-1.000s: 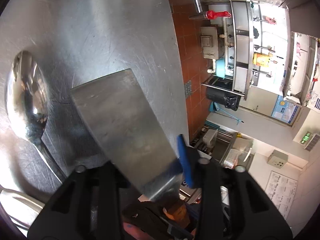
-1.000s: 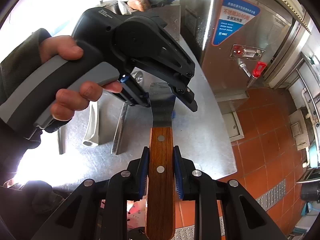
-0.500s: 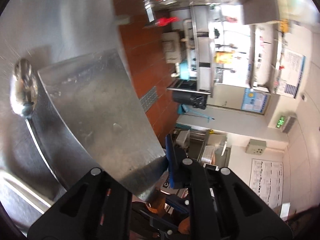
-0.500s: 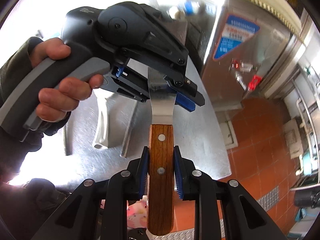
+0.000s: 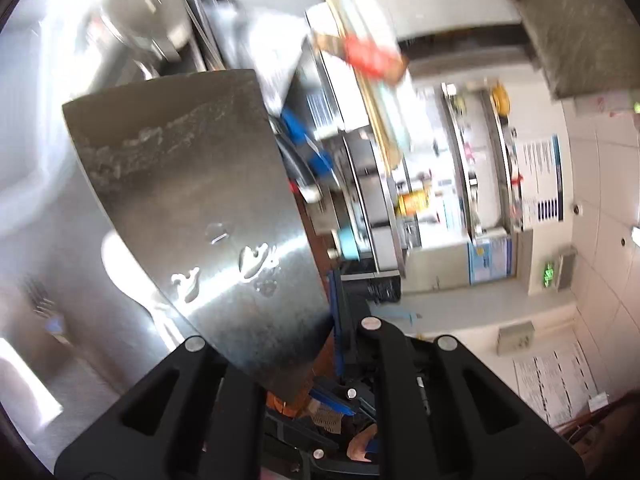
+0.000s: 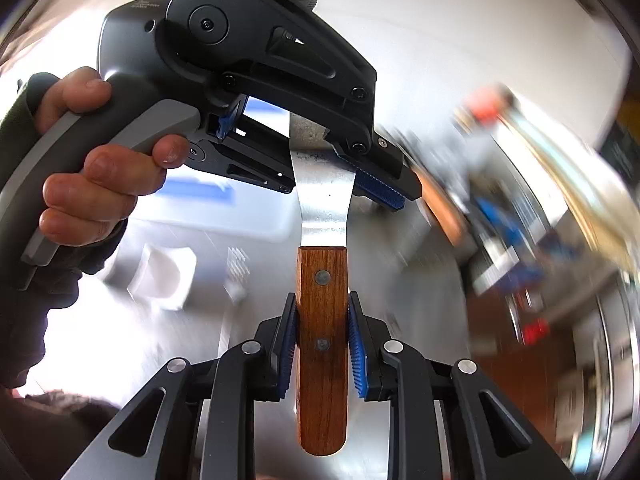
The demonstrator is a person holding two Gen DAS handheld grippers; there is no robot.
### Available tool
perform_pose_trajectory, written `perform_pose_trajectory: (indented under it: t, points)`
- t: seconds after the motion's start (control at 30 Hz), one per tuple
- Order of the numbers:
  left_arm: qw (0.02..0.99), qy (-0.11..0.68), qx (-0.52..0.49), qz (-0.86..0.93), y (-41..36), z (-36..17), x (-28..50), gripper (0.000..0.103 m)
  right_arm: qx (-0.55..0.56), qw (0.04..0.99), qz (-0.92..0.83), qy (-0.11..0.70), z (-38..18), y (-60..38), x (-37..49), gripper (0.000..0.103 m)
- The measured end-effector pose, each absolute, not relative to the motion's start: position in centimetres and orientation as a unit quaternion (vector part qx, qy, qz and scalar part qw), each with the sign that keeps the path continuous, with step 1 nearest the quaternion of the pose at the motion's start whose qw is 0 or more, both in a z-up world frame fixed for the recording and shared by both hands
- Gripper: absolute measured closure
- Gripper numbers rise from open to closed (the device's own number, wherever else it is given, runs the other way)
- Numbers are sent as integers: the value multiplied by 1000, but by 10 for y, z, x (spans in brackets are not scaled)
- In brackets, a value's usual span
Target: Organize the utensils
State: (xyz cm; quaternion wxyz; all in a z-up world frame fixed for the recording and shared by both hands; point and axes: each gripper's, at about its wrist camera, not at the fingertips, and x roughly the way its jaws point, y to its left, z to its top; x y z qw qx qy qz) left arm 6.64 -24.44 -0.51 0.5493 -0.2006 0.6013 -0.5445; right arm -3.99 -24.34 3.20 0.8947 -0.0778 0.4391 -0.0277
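Only the right view shows both hand-held grippers (image 6: 322, 346) (image 6: 320, 168) clamping the spatula (image 6: 323, 320).

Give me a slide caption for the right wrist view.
Right gripper clamps the spatula's wooden handle while the left gripper straddles its steel blade.

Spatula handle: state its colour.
Reddish-brown wood handle with two metal rivets; clearest in the right wrist view.

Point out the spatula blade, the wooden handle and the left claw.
spatula blade (image 5: 192, 208), left wrist view, middle of the flat metal face.
wooden handle (image 6: 322, 304), right wrist view, wood between the two rivets.
left claw (image 6: 320, 160), right wrist view, the gap between its fingertips, over the blade.
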Motion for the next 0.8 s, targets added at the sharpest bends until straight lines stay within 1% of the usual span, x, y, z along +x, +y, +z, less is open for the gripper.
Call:
perform_pose_trajectory:
  t: [0.13, 0.2, 0.27, 0.4, 0.43, 0.57, 0.67, 0.8]
  points:
    - [593, 591, -208, -506, -181, 22, 128, 95, -95, 894, 13, 438, 35, -213, 32, 78]
    - [604, 594, -207, -489, -158, 28, 162, 95, -101, 891, 26, 442, 29, -202, 68, 78]
    - [615, 600, -205, -468, -150, 24, 191, 95, -103, 884, 33, 454, 19, -192, 100, 78]
    - [617, 616, -215, -440, -139, -3, 252, 95, -101, 872, 40, 477, 3, -187, 143, 78]
    - [615, 621, -218, -434, -139, -11, 268, 94, -106, 864, 42, 490, -5, -187, 172, 78]
    - [610, 646, -215, -405, -143, -57, 318, 94, -118, 846, 39, 518, -22, -191, 215, 78]
    - [601, 666, -211, -389, -148, -86, 341, 94, -133, 822, 39, 552, -47, -192, 244, 78]
    - [591, 705, -177, -351, -162, -123, 352, 94, -145, 791, 47, 593, -77, -195, 263, 78]
